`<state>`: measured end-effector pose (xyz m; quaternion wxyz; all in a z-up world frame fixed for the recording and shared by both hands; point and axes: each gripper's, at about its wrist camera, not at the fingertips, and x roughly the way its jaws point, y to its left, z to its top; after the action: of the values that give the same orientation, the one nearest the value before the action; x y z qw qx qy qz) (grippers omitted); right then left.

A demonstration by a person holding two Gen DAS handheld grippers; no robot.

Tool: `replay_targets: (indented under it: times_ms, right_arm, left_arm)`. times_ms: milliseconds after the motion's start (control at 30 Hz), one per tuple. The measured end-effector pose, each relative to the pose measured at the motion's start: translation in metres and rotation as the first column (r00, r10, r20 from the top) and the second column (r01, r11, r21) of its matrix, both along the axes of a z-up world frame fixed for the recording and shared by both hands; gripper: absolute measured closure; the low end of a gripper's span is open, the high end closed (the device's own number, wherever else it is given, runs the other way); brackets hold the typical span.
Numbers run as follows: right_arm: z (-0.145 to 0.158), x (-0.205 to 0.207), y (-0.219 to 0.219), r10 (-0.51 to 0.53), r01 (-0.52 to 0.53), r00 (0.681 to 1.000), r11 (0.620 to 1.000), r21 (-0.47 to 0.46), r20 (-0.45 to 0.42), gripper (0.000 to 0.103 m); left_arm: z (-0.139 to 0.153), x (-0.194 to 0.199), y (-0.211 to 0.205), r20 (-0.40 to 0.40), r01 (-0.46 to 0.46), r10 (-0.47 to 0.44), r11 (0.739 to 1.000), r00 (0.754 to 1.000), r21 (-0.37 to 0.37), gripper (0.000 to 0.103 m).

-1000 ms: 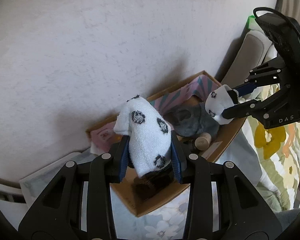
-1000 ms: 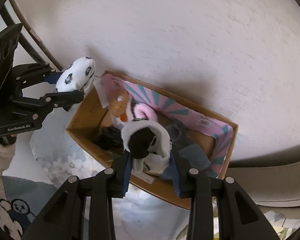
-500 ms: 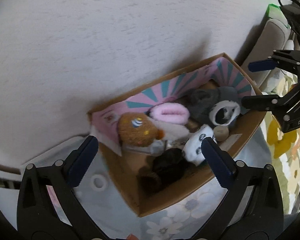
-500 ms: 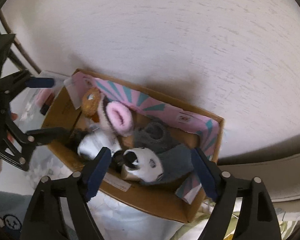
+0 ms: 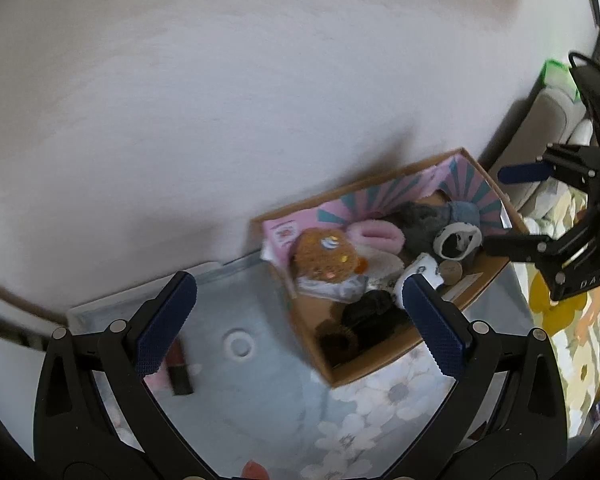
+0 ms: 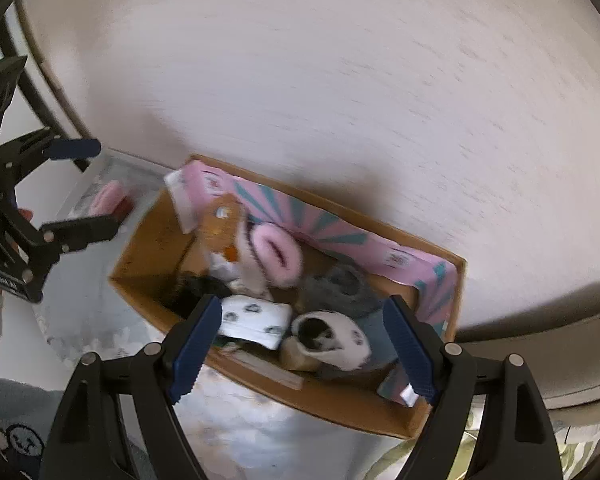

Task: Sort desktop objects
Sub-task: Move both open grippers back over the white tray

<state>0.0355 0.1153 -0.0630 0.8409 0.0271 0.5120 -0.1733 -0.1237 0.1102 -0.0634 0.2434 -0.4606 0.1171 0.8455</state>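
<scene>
A cardboard box (image 5: 380, 364) (image 6: 332, 404) with a pink and teal lining stands against the wall. In it lie a white spotted sock (image 5: 420, 270) (image 6: 256, 318) and a second white sock with a dark inside (image 5: 458, 240) (image 6: 332, 338). A pink fuzzy sock (image 6: 278, 252), a grey sock (image 6: 340, 288), a brown plush (image 5: 326, 258) and a black bundle (image 5: 372, 312) lie there too. My left gripper (image 5: 300, 326) (image 6: 88, 188) is wide open and holds nothing, left of the box. My right gripper (image 6: 303, 344) (image 5: 512, 208) is open above the box's near wall, clear of the socks.
The box rests on a pale floral cloth (image 5: 400, 396). Left of it lie a dark red tube (image 5: 178, 364) and a white ring (image 5: 240, 346). A white wall (image 5: 260, 100) closes the back. A grey cushion (image 6: 540, 340) lies right of the box.
Both grippers opened and let go of their socks, which now lie in the box. The left gripper has drawn away to the left; the right has backed off a little.
</scene>
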Motion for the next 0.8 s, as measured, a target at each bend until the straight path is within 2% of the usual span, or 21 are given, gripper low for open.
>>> replay_targets:
  times_ms: [200,433,633,800]
  right_arm:
    - [0.016,0.026,0.049,0.115,-0.114,0.993,0.993,-0.04,0.025,0.023]
    - [0.018,0.058,0.119,0.285,-0.281,0.956,0.958,-0.057,0.065,0.023]
    - [-0.003,0.071,0.167,0.368,-0.365,0.922,0.93,-0.043,0.119,0.023]
    - [-0.036,0.079,0.196,0.338,-0.337,0.929,0.941,-0.031,0.149,0.023]
  left_arm:
    - [0.02,-0.001,-0.054,-0.048,-0.08,0.08,0.997,0.996,-0.006,0.0]
    - [0.016,0.001,-0.11,-0.061,-0.15,0.147,0.988,0.987,-0.039,0.0]
    - [-0.013,0.008,-0.144,-0.026,-0.193,0.192,0.979,0.981,-0.06,0.0]
    - [-0.05,0.016,-0.166,0.003,-0.247,0.247,0.968,0.969,-0.054,0.0]
